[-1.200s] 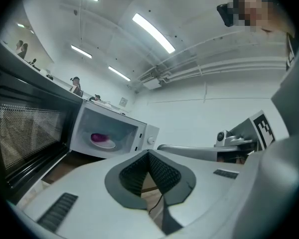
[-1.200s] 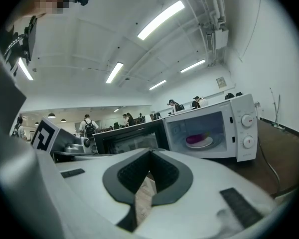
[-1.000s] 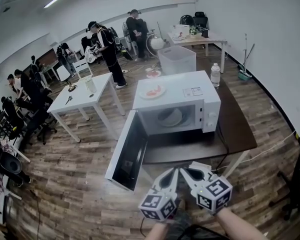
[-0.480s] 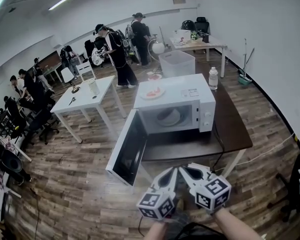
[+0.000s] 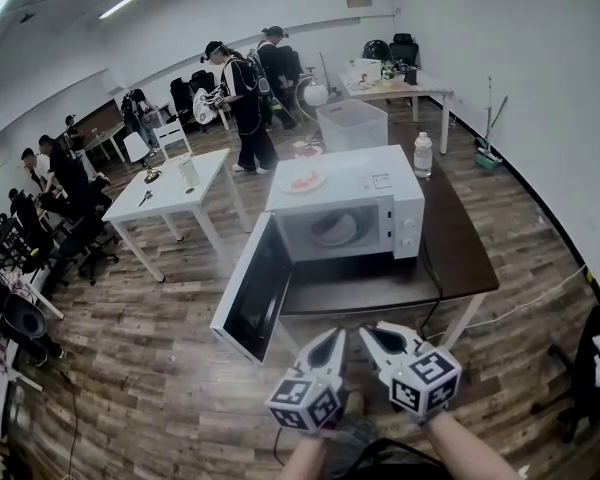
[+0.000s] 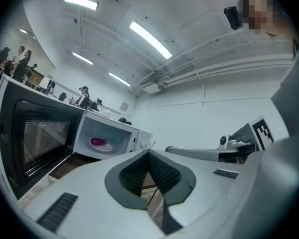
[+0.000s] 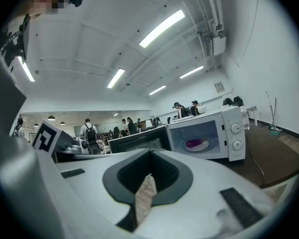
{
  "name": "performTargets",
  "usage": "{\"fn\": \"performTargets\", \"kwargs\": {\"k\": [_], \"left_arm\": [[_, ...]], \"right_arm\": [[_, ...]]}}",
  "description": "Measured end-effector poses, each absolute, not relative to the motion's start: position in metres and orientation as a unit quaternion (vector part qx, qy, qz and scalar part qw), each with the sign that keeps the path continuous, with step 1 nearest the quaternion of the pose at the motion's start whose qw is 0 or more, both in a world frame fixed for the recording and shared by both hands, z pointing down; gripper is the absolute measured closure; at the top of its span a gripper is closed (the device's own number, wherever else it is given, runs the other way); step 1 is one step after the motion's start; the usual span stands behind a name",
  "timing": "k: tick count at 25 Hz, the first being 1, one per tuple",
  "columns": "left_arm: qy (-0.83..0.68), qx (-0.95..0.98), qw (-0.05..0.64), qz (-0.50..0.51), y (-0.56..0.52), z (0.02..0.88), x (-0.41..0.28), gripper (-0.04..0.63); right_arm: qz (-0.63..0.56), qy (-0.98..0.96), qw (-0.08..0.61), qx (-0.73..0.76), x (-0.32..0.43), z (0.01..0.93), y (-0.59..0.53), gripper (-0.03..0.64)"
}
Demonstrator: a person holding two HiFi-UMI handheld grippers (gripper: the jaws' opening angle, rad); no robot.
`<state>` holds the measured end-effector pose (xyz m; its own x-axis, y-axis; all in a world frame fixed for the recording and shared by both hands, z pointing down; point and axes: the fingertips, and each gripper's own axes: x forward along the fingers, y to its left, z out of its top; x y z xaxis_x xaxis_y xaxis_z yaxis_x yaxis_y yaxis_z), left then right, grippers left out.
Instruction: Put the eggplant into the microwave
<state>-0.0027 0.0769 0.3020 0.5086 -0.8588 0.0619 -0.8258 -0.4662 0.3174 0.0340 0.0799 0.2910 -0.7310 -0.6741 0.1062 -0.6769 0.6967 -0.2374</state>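
Purple eggplant (image 7: 193,143): seen small, stem end not discernible; laid on plate (image 7: 204,147) inside open microwave (image 5: 380,183), long axis across cavity. Jaws pressed together, nothing held: left hand-held gripper (image 6: 148,152), right hand-held gripper (image 7: 149,151).

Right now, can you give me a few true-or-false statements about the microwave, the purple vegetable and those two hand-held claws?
1. The microwave has its door shut. False: the door stands wide open.
2. The eggplant lies on a white plate inside the microwave. True.
3. The left gripper is holding the eggplant. False: its jaws are together on nothing.
4. The right gripper is shut and empty. True.
5. The bottle stands on the floor. False: it stands on the dark table, behind the microwave.
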Motion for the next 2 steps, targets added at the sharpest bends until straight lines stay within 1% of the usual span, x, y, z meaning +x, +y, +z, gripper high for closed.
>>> {"fn": "performTargets", "kwargs": {"k": [2], "left_arm": [[-0.496, 0.853, 0.155, -0.053, 0.078, 0.3005, -0.0052, 0.594]], "right_arm": [[0.133, -0.919, 0.003, 0.37, 0.0374, 0.2896, 0.0812, 0.617]]}}
